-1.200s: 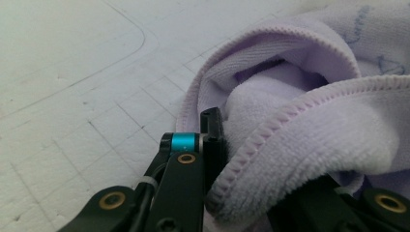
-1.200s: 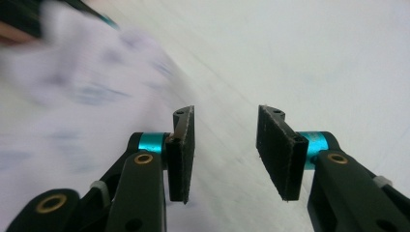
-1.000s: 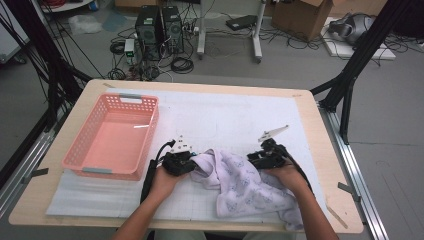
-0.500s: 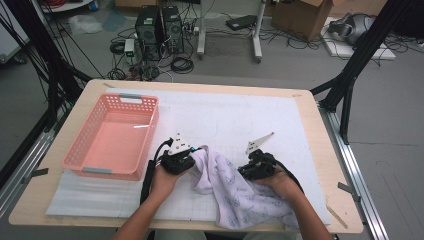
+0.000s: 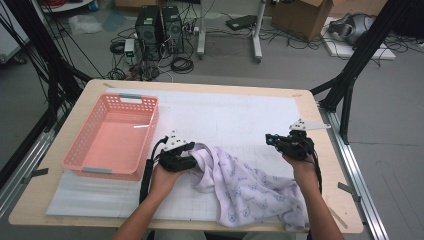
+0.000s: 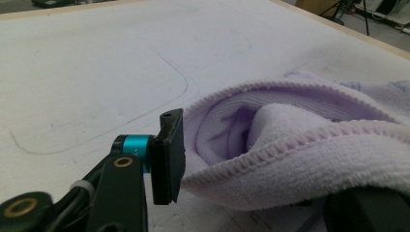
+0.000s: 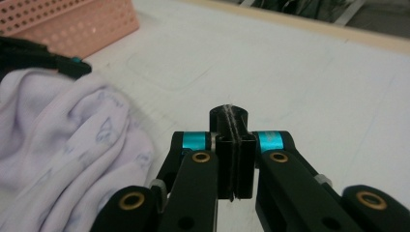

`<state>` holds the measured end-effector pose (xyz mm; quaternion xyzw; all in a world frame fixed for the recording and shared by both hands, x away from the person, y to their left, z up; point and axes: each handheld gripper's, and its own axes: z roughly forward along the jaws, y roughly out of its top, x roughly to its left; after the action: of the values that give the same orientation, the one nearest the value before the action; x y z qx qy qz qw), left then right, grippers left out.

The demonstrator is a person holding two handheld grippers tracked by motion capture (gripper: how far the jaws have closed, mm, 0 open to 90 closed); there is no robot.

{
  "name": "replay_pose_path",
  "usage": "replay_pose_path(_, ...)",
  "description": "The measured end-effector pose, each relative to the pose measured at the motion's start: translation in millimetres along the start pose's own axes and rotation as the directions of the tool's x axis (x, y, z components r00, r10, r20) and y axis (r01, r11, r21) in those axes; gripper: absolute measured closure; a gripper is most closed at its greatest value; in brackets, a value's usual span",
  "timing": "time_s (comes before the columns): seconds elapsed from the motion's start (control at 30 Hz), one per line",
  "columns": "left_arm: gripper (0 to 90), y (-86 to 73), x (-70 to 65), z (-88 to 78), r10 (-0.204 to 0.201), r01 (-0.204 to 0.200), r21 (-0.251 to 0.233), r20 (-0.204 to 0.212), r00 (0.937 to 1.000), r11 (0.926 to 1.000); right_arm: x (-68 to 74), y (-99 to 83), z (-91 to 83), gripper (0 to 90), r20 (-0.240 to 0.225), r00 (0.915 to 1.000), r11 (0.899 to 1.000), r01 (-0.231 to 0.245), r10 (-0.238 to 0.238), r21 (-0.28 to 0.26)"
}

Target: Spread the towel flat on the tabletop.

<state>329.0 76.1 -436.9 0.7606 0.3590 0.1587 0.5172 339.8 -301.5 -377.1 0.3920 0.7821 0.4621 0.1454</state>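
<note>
Cloth [image 5: 245, 185] lies between the left gripper [image 5: 186, 161]'s just-opened fingers; right gripper [image 5: 272, 141]'s fingers are pressed together, empty.

The right gripper [image 5: 270, 140] has let the cloth [image 5: 245, 187] go — lifted rightward, shut; left gripper [image 5: 192, 159] jaws opening.

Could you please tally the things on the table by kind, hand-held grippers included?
Pink basket: 1
Lavender patterned cloth: 1
White mat: 1
Hand-held grippers: 2, the left hand-held gripper and the right hand-held gripper
Total: 5
</note>
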Motion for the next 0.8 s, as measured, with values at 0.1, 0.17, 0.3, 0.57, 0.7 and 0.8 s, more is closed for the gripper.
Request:
replay_pose_path(0.1,51.7,-0.8,0.1,1.4,-0.003,0.003,0.015,0.005,1.0000,0.9999,4.3,-6.2,16.1,64.7,-0.081,0.9967,0.994,0.011,-0.002,0.106)
replay_pose_path(0.17,55.7,-1.3,0.0,1.7,0.007,-0.007,0.025,0.009,0.9999,0.9997,10.4,-9.8,31.9,53.5,-0.162,0.9867,0.987,0.026,0.000,0.161)
replay_pose_path(0.3,68.6,-1.2,-3.4,2.1,0.057,-0.058,0.030,0.013,0.9983,0.9979,33.5,-15.6,65.2,43.3,-0.330,0.9438,0.966,0.075,0.011,0.247)
replay_pose_path(0.57,70.0,0.8,-1.7,-2.5,0.040,-0.040,0.003,-0.017,0.9991,0.9992,45.5,-12.9,71.9,80.7,-0.425,0.9052,0.968,0.105,0.001,0.227)
replay_pose_path(0.7,52.8,2.3,1.3,-4.7,-0.004,0.003,-0.035,-0.010,0.9999,0.9994,19.4,7.6,28.3,81.0,-0.241,0.9705,1.000,-0.016,0.013,-0.008)
replay_pose_path(0.8,51.4,4.3,-4.4,-2.9,0.050,-0.050,-0.019,-0.035,0.9981,0.9986,15.5,22.6,3.9,81.1,-0.123,0.9919,0.996,0.022,-0.033,-0.089)
